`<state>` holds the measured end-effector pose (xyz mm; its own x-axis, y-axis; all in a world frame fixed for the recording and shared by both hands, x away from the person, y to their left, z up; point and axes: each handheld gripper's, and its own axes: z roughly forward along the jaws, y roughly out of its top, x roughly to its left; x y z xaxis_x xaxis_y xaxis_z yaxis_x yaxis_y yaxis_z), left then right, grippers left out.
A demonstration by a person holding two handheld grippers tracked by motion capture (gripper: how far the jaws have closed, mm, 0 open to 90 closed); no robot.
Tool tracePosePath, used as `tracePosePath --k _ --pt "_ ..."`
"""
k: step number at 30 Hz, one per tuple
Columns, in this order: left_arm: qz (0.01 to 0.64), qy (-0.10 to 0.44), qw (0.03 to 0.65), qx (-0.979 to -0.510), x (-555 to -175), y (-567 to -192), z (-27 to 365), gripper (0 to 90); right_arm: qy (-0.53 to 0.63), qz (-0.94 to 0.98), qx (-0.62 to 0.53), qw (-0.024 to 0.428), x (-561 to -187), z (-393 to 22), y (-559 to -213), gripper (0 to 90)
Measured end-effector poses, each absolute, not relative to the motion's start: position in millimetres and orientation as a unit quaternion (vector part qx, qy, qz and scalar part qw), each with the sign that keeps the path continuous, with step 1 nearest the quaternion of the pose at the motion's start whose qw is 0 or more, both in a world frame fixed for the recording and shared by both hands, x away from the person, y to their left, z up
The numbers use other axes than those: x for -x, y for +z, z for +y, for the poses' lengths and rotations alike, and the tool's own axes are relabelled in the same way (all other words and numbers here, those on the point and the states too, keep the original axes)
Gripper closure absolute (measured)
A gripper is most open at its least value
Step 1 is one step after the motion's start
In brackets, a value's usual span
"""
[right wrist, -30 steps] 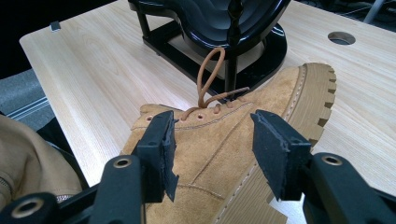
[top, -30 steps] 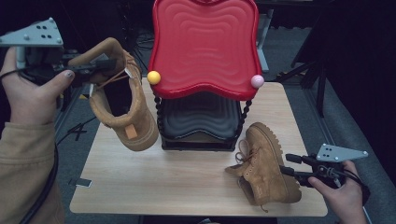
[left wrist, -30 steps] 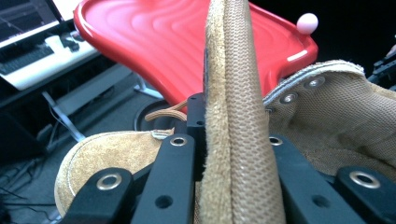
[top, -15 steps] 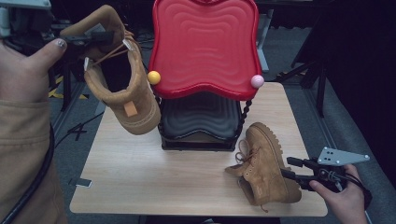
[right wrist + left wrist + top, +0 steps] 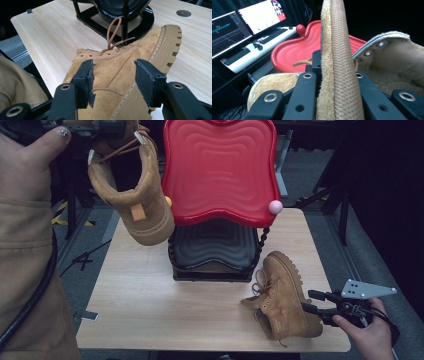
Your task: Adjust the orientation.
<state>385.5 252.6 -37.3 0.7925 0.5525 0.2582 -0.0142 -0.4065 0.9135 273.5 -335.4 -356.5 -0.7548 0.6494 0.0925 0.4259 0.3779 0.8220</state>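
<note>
A tan suede boot (image 5: 137,200) hangs in the air at the upper left, beside the red top shelf (image 5: 220,170) of a small rack. My left gripper (image 5: 107,127) holds it from above. In the left gripper view that gripper (image 5: 334,75) is shut on the boot's padded collar (image 5: 337,45). A second tan boot (image 5: 282,295) lies on its side on the wooden table (image 5: 150,305), in front of the rack. My right gripper (image 5: 312,302) is level at that boot's heel and sole. Its jaws stand open (image 5: 113,75), with the boot (image 5: 117,75) just beyond the pads (image 5: 86,75).
The rack has a black lower shelf (image 5: 212,245), a pink knob (image 5: 275,207) and an orange knob (image 5: 168,201). Monitors (image 5: 259,17) and a keyboard (image 5: 244,53) stand behind it. A round hole (image 5: 183,13) sits in the tabletop. Bare wood lies at the table's front left.
My left gripper has lifted the boot higher, up beside the red shelf. The right gripper and the boot on the table have stayed put.
</note>
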Motion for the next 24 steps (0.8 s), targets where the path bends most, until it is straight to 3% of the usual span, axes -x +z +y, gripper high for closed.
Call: tracePosePath --k 24 --pt "0.147 0.253 0.527 -0.798 -438 -19 180 82.2 0.450 0.812 -0.352 0.120 -261 -356 -360 49.8"
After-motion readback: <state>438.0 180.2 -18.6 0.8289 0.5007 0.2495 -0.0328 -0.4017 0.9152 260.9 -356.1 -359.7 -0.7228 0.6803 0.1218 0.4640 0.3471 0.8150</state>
